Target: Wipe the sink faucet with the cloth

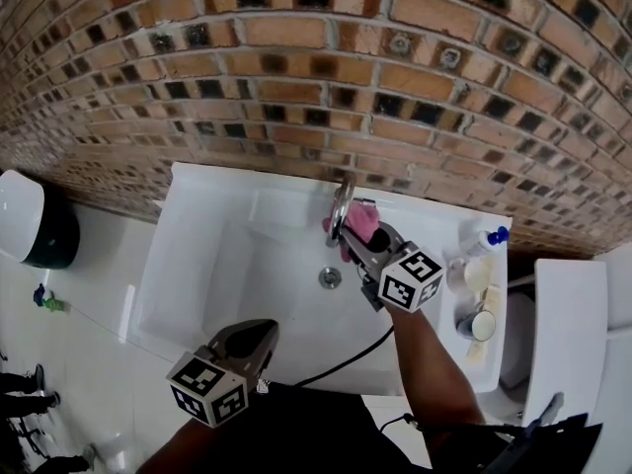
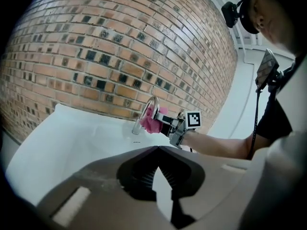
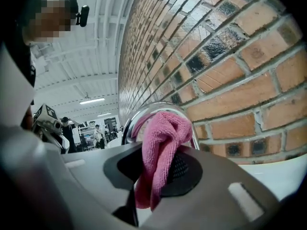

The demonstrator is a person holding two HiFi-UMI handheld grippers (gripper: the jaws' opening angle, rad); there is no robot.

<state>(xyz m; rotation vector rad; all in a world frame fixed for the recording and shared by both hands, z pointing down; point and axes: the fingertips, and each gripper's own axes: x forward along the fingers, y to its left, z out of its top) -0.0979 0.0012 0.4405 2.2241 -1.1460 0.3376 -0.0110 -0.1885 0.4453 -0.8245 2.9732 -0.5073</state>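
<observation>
The left gripper (image 1: 259, 332), its jaws together on nothing, hangs low at the front edge of the white ceramic sink (image 1: 202, 235), probably so that it does not hinder the work. At the back of the sink rises the curved chrome faucet (image 1: 342, 203). The right gripper (image 1: 363, 237) is clamped on the pink microfibre cloth (image 1: 361, 225). The cloth bulges past the gripper's tips and presses on the faucet's arch, so that I think only cloth rubs the metal.

Grey left tool (image 1: 263, 332), right tool (image 1: 360, 240), black-white marker cubes (image 1: 410, 279).
</observation>
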